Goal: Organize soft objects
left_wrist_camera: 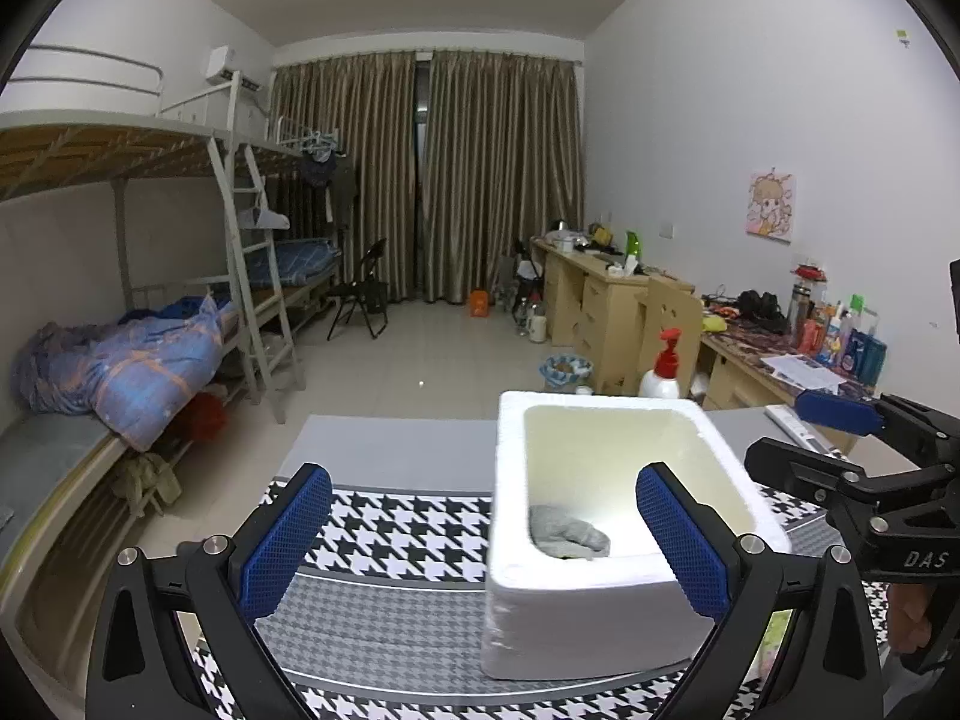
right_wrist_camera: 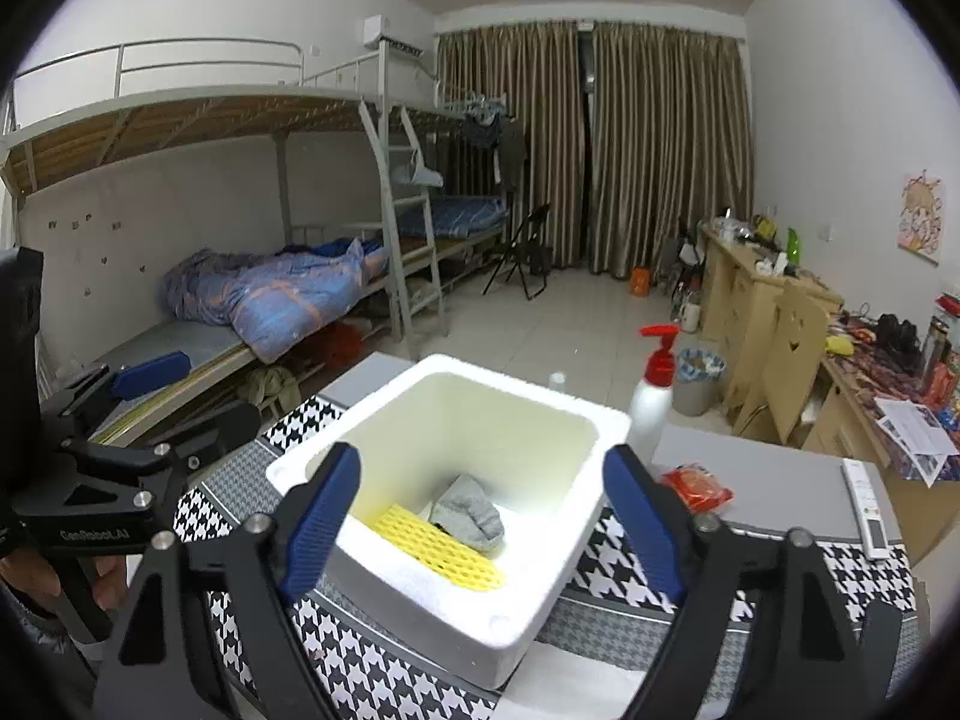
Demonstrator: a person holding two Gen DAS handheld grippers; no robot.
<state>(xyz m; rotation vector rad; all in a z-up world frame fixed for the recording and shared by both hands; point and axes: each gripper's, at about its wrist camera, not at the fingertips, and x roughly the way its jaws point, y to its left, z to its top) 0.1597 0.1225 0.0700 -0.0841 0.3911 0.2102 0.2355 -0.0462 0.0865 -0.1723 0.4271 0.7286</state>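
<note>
A white foam box (left_wrist_camera: pixel 576 618) (right_wrist_camera: pixel 456 600) stands on the houndstooth cloth (left_wrist_camera: pixel 384 540) (right_wrist_camera: pixel 372 678). Inside it lie a grey soft cloth (left_wrist_camera: pixel 567 531) (right_wrist_camera: pixel 471 513) and a yellow foam net (right_wrist_camera: pixel 438 546). My left gripper (left_wrist_camera: pixel 486 540) is open and empty, level with the box's near left side; it also shows at the left of the right wrist view (right_wrist_camera: pixel 150 396). My right gripper (right_wrist_camera: pixel 480 528) is open and empty, held above the box's near side; it shows at the right of the left wrist view (left_wrist_camera: pixel 840 420).
A red packet (right_wrist_camera: pixel 696 486), a white remote (right_wrist_camera: pixel 867 507) and a pump bottle with red top (right_wrist_camera: pixel 654 390) (left_wrist_camera: pixel 663 369) sit on the table beyond the box. Bunk beds stand left, cluttered desks right.
</note>
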